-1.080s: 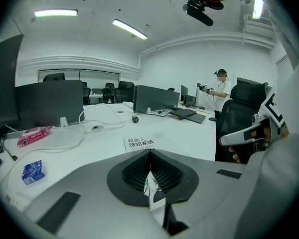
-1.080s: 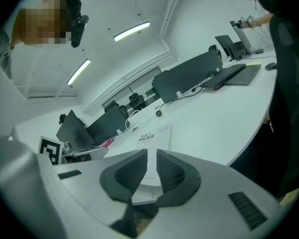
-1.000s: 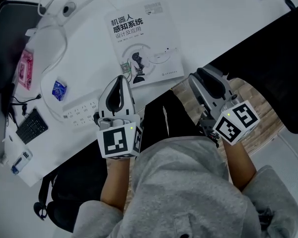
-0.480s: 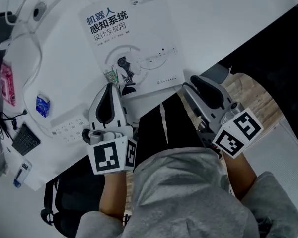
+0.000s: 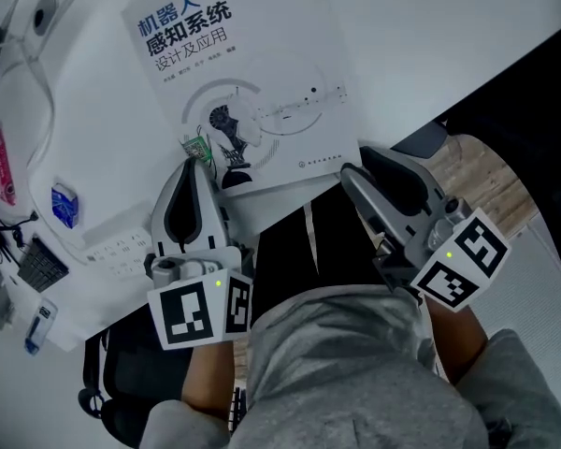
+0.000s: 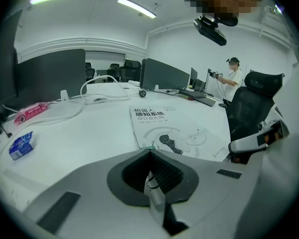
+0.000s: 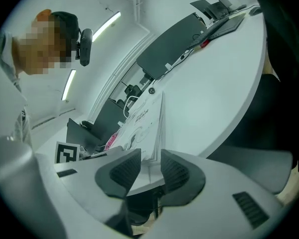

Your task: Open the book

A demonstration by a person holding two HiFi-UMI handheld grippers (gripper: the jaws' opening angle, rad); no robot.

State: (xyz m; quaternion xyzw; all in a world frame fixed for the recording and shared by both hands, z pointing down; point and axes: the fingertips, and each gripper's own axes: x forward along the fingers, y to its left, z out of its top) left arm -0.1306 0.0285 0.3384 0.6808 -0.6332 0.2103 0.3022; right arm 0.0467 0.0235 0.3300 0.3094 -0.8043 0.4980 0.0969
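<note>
Tabletop [image 5: 402,54] carries the closed book [image 5: 252,92] flat near its front edge; right hand-held gripper [image 5: 349,171] released, jaws just opened, cover corner before them unpinched; left hand-held gripper [image 5: 191,163] clenched empty beside spine corner; advise catching cover alone, not pages.

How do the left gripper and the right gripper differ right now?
Left gripper: jaws together; right gripper: jaws apart, just been opening. Left gripper points at the book's near left corner; right gripper at its near right corner, page edges in line with its gap. Neither holds the book.
</note>
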